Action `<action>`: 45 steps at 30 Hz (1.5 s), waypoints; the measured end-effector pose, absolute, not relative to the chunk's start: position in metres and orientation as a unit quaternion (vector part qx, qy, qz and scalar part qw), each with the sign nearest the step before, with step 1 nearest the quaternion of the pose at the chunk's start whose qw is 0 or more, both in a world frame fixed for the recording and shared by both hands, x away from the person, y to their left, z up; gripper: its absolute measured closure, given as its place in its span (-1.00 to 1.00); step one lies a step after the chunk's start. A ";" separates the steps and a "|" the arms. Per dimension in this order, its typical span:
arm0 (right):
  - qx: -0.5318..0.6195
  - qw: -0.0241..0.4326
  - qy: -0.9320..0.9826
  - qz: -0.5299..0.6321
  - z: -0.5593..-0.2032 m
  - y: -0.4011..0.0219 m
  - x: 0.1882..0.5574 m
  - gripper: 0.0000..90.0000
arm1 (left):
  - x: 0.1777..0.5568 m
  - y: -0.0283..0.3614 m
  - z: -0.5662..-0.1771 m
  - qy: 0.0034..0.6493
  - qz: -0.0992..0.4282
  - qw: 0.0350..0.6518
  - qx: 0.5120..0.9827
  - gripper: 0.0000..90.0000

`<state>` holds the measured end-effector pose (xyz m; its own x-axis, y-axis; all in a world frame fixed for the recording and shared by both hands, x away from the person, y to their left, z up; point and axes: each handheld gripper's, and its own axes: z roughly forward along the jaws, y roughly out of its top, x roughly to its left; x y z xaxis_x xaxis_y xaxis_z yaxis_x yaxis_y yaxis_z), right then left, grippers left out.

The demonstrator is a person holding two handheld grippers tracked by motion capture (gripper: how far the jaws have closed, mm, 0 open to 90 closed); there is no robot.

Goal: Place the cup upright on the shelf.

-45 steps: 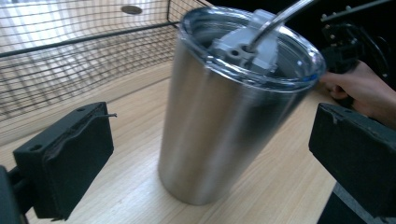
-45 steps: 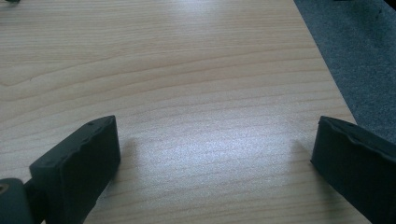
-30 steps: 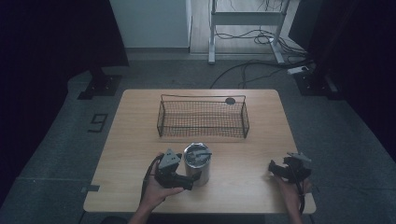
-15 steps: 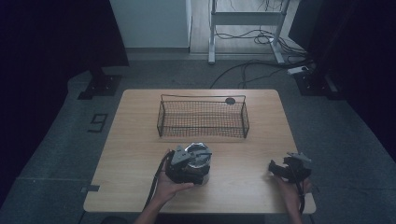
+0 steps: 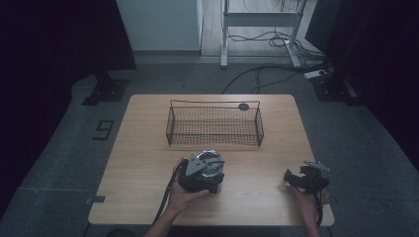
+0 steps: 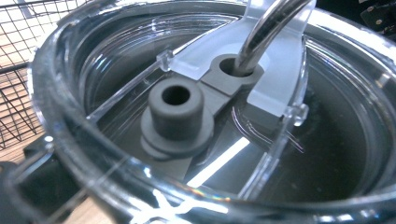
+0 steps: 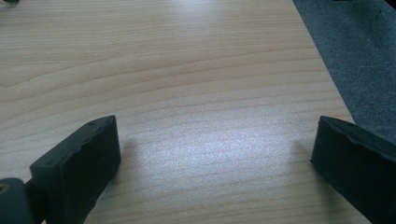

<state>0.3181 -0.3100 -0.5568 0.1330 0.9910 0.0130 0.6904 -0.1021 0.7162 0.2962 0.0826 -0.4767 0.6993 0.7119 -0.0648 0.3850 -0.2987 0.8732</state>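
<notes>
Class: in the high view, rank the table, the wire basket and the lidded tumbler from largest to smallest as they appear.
1. Table
2. Wire basket
3. Lidded tumbler, partly covered by the left gripper, but clearly smallest.

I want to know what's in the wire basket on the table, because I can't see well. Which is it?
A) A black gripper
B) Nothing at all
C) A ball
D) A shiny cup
B: in the high view the wire basket shows only its own mesh with nothing inside, while the metal cup with a clear lid stands in front of it on the table, at the left gripper.
</notes>
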 end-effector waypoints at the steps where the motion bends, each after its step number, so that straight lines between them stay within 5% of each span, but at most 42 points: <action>1: 0.695 0.289 0.605 0.260 -0.557 -0.310 0.318 -0.97 | 0.296 0.083 -0.477 0.348 0.172 0.480 0.787 -0.94; 45: 0.695 0.289 0.604 0.261 -0.557 -0.310 0.318 -0.96 | 0.310 0.116 -0.433 0.343 0.171 0.507 0.772 -0.92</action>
